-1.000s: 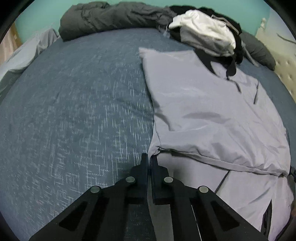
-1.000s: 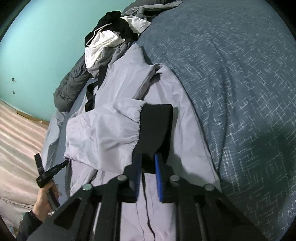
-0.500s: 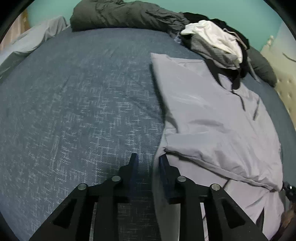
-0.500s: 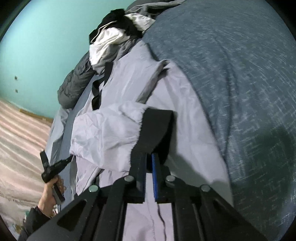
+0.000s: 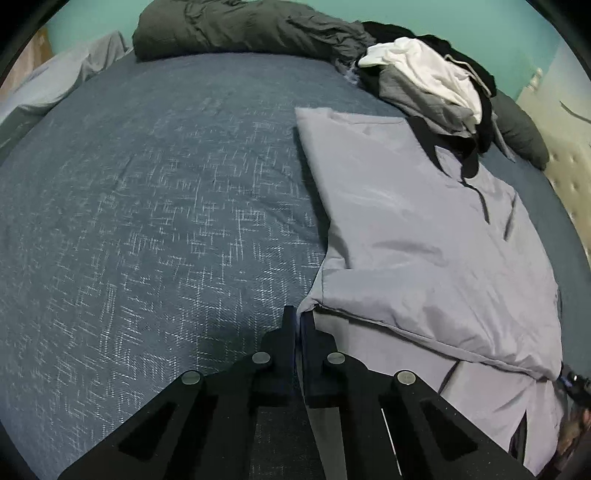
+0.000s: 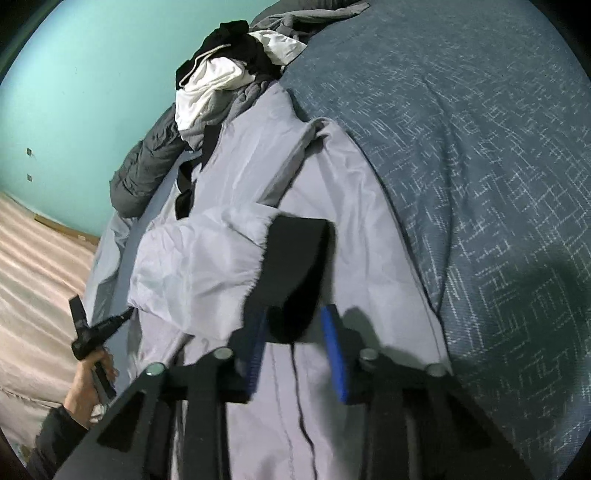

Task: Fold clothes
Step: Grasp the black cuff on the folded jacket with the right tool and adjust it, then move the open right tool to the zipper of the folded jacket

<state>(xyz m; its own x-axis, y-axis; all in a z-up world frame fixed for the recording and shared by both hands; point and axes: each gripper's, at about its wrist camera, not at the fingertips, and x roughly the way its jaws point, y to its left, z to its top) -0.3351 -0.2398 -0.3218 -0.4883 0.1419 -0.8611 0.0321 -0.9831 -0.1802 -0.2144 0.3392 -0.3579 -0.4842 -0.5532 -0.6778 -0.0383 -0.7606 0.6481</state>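
A lilac jacket (image 5: 424, 236) lies on the blue bedspread (image 5: 147, 206), its side folded over. My left gripper (image 5: 297, 319) is shut, with the jacket's near left edge pinched between its fingertips. In the right wrist view the jacket (image 6: 258, 177) has a sleeve folded across it that ends in a black cuff (image 6: 299, 258). The jaws of my right gripper (image 6: 295, 332) are opening; the cuff's end hangs between the blue pads (image 6: 334, 350) without being pressed. A hand (image 6: 88, 384) holds the left gripper (image 6: 127, 314) at the jacket's far side.
A heap of white, grey and black clothes (image 5: 424, 74) sits at the jacket's collar end. A dark grey quilt (image 5: 240, 26) lies along the turquoise wall. Blue bedspread (image 6: 480, 166) stretches wide beside the jacket. A padded headboard (image 5: 569, 166) is at the right.
My left gripper opened beside the jacket's edge and has shut on it again. The right gripper's pads have spread away from the black cuff, which now rests loose between them.
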